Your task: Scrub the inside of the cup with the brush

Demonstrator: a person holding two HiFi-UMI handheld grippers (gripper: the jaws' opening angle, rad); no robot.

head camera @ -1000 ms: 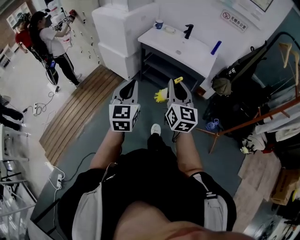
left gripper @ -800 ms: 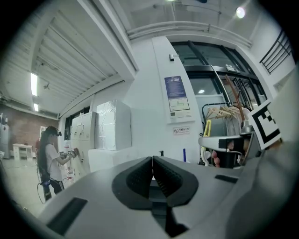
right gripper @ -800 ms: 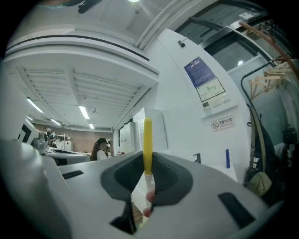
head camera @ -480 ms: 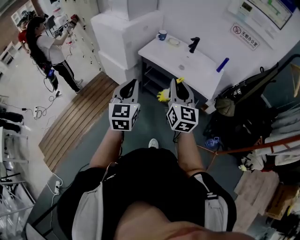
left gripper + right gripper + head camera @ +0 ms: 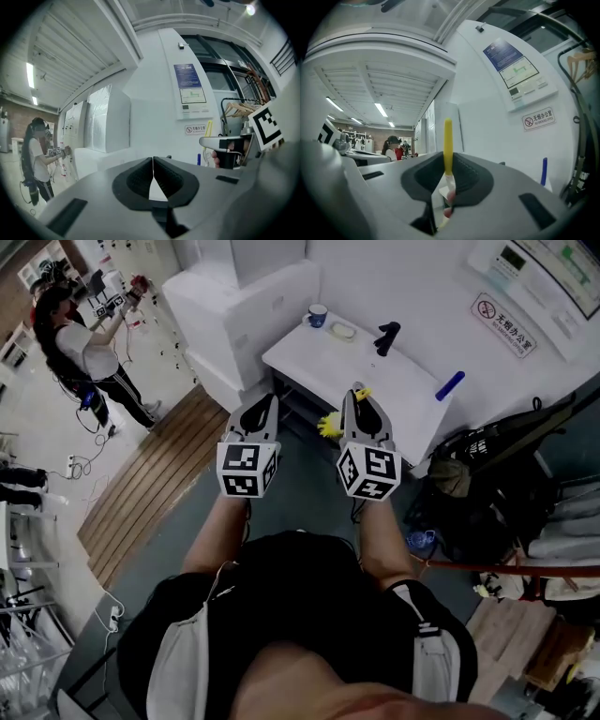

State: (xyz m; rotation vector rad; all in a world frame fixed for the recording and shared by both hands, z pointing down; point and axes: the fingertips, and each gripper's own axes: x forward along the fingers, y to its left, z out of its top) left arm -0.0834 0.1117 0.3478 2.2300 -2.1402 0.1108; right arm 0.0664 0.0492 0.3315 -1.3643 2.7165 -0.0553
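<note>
A small blue cup stands at the far left corner of the white table. My right gripper is held in the air short of the table's near edge and is shut on a yellow brush. The brush's bristles stick out to the gripper's left, and its handle rises between the jaws in the right gripper view. My left gripper hovers beside it, left of the table, shut with nothing in it. The cup does not show in either gripper view.
On the table are a pale dish, a black upright fitting and a blue stick-like object. White cabinets stand to the table's left. Dark bags crowd the floor on the right. A person stands far left.
The table and cup have drawn closer to both grippers as I stepped forward. Both grippers stay shut and level; the brush remains in the right one.
</note>
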